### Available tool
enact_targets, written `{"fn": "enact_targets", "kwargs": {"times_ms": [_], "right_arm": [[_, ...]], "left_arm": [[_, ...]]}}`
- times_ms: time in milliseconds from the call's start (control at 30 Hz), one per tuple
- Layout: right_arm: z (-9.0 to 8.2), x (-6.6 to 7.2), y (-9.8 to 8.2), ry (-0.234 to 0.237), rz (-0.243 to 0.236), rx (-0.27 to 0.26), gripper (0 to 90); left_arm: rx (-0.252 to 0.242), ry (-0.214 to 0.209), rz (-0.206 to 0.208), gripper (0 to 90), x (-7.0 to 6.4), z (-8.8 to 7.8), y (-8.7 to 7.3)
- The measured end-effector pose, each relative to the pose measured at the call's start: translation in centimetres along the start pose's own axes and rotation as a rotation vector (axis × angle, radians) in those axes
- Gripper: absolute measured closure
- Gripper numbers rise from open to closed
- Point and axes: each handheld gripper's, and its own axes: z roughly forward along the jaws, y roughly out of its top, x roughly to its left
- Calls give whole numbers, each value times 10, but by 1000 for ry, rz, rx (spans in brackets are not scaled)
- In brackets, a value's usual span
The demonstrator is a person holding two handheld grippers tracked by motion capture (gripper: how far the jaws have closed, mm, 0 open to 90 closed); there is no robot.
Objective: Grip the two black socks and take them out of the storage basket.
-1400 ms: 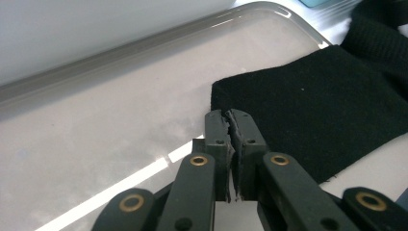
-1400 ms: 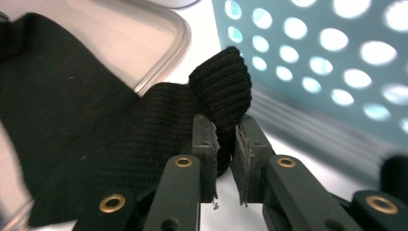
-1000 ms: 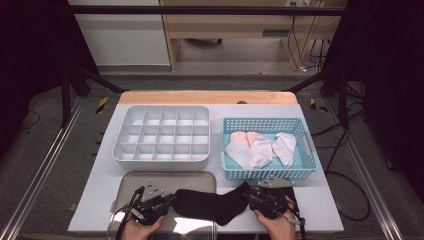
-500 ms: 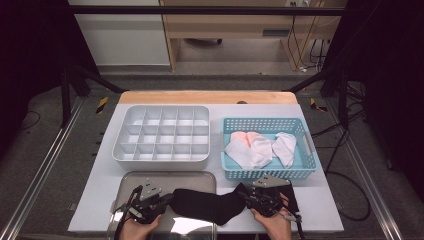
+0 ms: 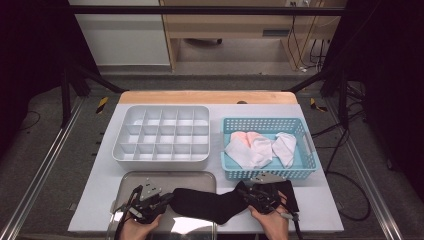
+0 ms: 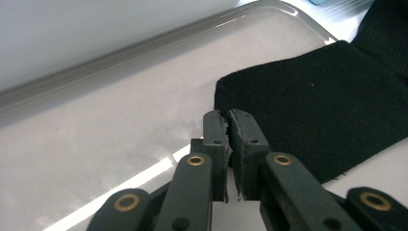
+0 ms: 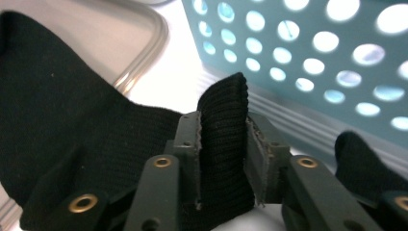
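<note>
At the bottom centre of the high view we hold the black sock (image 5: 210,202) stretched flat across the metal tray (image 5: 150,177), right gripper (image 7: 223,144) pinching a fold of it, left gripper (image 6: 227,126) closed at its edge.

The perforated teal plastic basket (image 5: 300,172) stands just ahead of the right gripper (image 5: 252,195); bare metal tray (image 6: 96,144) lies open before the left gripper (image 6: 228,118).
</note>
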Motion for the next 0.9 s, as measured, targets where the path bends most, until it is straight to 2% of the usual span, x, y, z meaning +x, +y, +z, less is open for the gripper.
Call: {"fn": "enact_targets", "kwargs": {"times_ms": [33,133,167,267,333,367,433,533,633,700,733,800,900], "right_arm": [[-4,0,0,-4,-3,-35,613],[-23,-4,-4,-7,8,-100,609],[-26,-6,-6,-10,5,-97,612],[-26,-9,-12,-12,20,-81,628],[-20,-10,-14,5,31,-46,636],[-16,-10,-14,1,20,-26,638],[-8,-9,-15,-3,4,13,670],[-6,-9,-16,-8,7,39,715],[-8,-9,-15,-14,-1,61,803],[-12,-10,-14,-10,6,72,828],[-20,-13,-14,-24,18,79,847],[-22,-14,-15,-29,20,77,847],[-25,-16,-16,-50,30,95,844]], "left_arm": [[-3,1,0,817,0,0,0],[-15,-3,-2,745,1,-2,0],[-23,-3,-3,722,1,-3,0],[-37,-2,-6,701,1,-3,0],[-37,0,-4,702,1,-3,1],[-36,4,-2,705,1,-3,0],[-28,9,1,759,1,-2,0],[-8,13,-1,805,1,0,0],[3,18,10,856,0,2,0],[2,13,12,863,-1,2,1],[2,9,15,864,-2,2,1],[-2,-6,14,864,-5,3,1],[3,-2,33,862,-10,6,2]]}}
